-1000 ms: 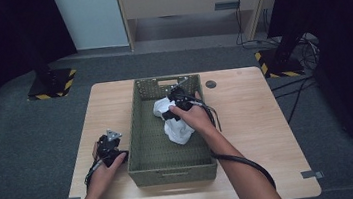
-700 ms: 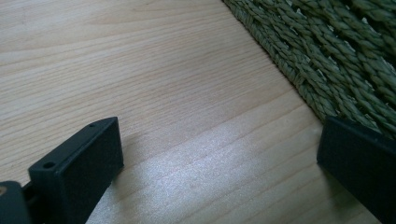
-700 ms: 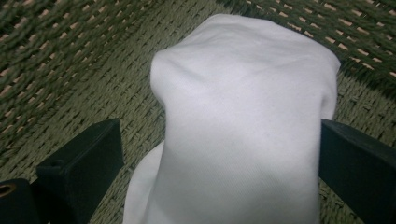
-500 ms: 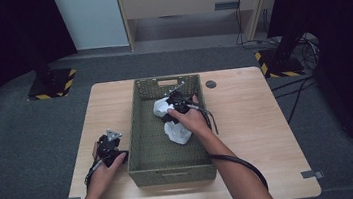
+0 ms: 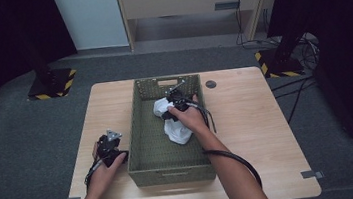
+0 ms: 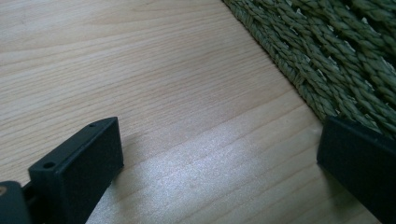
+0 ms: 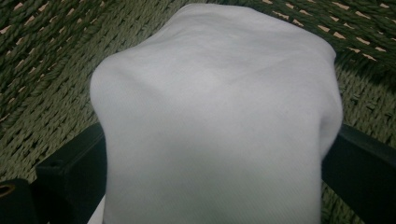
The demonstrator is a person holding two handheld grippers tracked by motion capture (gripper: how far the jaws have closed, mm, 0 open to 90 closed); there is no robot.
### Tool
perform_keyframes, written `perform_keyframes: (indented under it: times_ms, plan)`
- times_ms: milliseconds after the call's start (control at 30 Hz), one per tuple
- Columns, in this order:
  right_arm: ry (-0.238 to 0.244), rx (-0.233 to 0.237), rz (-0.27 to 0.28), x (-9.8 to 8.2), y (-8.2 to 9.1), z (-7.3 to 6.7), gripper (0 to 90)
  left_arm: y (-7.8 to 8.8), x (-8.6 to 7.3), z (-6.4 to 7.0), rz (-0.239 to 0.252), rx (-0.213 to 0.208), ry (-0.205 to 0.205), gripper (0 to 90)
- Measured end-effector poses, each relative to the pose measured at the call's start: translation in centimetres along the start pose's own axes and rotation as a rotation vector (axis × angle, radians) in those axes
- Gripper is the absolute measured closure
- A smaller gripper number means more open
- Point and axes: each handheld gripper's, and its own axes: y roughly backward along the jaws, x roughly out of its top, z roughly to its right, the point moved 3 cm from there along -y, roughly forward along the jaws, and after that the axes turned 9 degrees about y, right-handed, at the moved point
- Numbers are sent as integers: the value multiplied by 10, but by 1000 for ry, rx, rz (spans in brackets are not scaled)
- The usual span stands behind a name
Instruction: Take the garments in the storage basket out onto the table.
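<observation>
While our left gripper [image 5: 110, 143] rests on the counter [image 5: 247, 121] just beside the left wall of the woven green basket [image 5: 140, 133], its jaws stand spread wide with nothing between them; in the left gripper view we see bare wood between them, and the far jaw lies close against the weave. Moving right, we find the white cloth [image 5: 173, 125] lying crumpled inside the basket, toward its back half and right side. We judge it light, soft and limp: it will sag and trail once lifted, so we want a bunched fold rather than a loose edge, or part of it may drag along the basket floor. It should not slip much, and nothing about it is fragile. Farther right, our right gripper [image 5: 173, 101] reaches into the basket at the cloth's upper end. In the right gripper view a rounded hump of cloth [image 7: 215, 116] sits between the two jaws, which stand well apart on either side of it; whether they press on the fabric yet we cannot quite tell, but they look unclenched.
</observation>
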Motion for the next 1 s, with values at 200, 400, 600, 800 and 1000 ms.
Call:
perform_keyframes:
  times_ms: [200,400,600,800,1000]
  plan:
    - [-4,2,-8,2,-9,-2,22,0,0,0,0,0,-1,0]
    - [-8,3,-14,2,-15,-1,26,0,0,0,0,0,0,0]
    - [-16,10,-18,3,-21,-1,25,0,0,0,0,-1,-1,0]
    - [-17,10,-18,3,-25,-1,27,0,0,0,0,-2,-2,0]
    - [-22,11,-22,2,-26,0,27,0,0,0,0,-2,-2,0]
